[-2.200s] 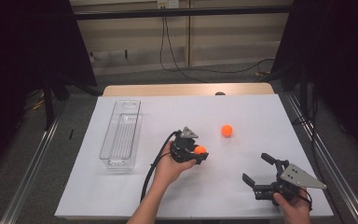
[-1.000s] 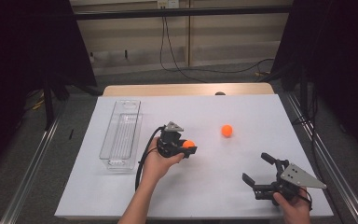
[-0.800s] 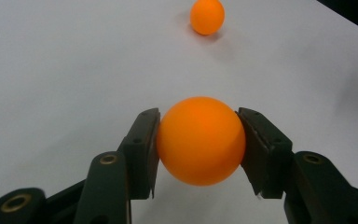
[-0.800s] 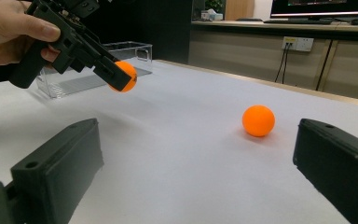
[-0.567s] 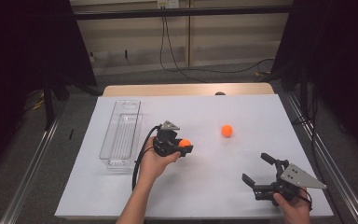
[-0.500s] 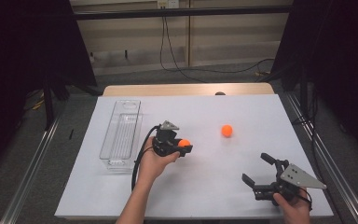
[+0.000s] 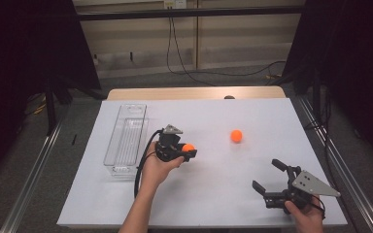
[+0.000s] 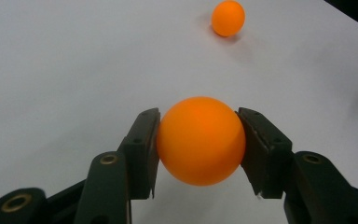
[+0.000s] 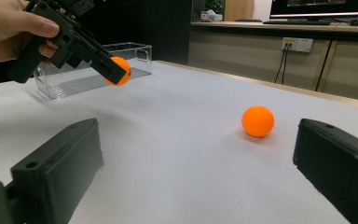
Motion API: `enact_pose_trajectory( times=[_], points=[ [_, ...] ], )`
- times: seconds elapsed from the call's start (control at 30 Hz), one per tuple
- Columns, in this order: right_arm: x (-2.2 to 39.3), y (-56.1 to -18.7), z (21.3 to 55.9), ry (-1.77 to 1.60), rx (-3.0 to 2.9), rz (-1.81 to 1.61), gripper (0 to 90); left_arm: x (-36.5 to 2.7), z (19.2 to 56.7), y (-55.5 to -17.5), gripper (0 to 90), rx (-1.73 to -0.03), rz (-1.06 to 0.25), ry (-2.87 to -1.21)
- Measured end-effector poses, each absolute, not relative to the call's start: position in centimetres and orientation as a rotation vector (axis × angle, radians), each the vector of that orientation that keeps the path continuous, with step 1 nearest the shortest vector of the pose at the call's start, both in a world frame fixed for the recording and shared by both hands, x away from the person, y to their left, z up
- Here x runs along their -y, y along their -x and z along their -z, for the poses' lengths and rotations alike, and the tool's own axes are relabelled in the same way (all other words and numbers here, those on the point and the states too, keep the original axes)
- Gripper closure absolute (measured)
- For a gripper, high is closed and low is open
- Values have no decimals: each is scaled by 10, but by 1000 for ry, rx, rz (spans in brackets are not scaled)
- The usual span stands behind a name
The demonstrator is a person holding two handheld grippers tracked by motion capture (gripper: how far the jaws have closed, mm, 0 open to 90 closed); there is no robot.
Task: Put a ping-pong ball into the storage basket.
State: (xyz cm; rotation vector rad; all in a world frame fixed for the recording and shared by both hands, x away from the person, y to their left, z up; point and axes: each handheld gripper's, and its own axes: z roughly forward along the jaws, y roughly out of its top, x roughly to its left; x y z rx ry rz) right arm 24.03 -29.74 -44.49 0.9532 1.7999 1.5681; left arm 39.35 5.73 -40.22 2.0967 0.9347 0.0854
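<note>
My left gripper (image 7: pixel 190 150) is shut on an orange ball (image 7: pixel 188 147), held above the white table just right of the clear tray (image 7: pixel 125 138). The left gripper view has that held ball (image 8: pixel 200 140) clamped between both black pads, well off the surface. A second orange ball (image 7: pixel 236 135) lies loose on the table, farther right; it is also the ball (image 8: pixel 228 17) at the top of that view. My right gripper (image 7: pixel 268 177) rests open near the front right edge, nothing between its fingers. Through its jaws I see the loose ball (image 9: pixel 258 121) and the left gripper with the held ball (image 9: pixel 120 70).
The long clear tray (image 9: pixel 93 67) stands lengthwise on the table's left part, with nothing visible inside. A black cable trails from the left gripper toward the front edge. Dark curtains and metal rails flank the table; a wooden strip borders its far edge.
The left hand has carried the held ball leftward, toward the tray, from its place nearer the table's middle. The right gripper and the loose ball have not moved.
</note>
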Motion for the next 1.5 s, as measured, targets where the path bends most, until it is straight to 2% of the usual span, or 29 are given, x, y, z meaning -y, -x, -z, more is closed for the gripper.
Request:
enact_pose_trajectory(
  times=[1.0, 1.5],
  points=[
    [299, -241, 446, -964, -1793, -1564, 6, -72, 397, -397, 509, -958, -108, -2093],
    [300, -246, 450, -993, -1806, -1567, 6, -72, 403, -402, 509, -979, -68, -2089]
  ],
)
